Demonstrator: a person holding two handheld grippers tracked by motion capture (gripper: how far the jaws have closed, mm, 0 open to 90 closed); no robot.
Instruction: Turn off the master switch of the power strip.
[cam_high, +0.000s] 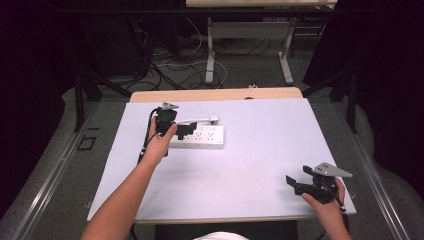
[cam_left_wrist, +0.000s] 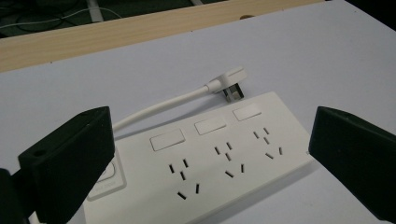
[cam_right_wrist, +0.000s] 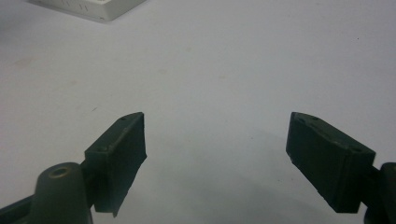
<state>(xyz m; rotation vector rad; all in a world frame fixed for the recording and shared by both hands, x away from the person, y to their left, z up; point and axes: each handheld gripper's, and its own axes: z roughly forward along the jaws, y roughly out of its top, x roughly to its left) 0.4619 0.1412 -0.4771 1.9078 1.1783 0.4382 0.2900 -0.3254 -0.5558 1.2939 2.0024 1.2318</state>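
A white power strip (cam_high: 200, 136) with three socket groups and three switches lies flat at the left middle of the white table top (cam_high: 260, 150). Its short white cord curls behind it and ends in a white plug (cam_high: 213, 119) lying on the table. My left gripper (cam_high: 182, 129) hovers at the strip's left end, open. In the left gripper view, the left gripper (cam_left_wrist: 210, 135) has its jaws wide apart, with the power strip (cam_left_wrist: 219, 158) and the plug (cam_left_wrist: 231, 81) seen between them, untouched. My right gripper (cam_high: 295, 182) rests near the front right corner, open; in its own view the right gripper (cam_right_wrist: 215, 140) has bare table between its jaws.
A wooden strip (cam_high: 215, 94) edges the table's far side. Behind it stand a desk's metal legs (cam_high: 210, 50) among loose cables on the floor. Dark curtains close in on both sides. A corner of the power strip (cam_right_wrist: 93, 7) shows at the top left of the right gripper view.
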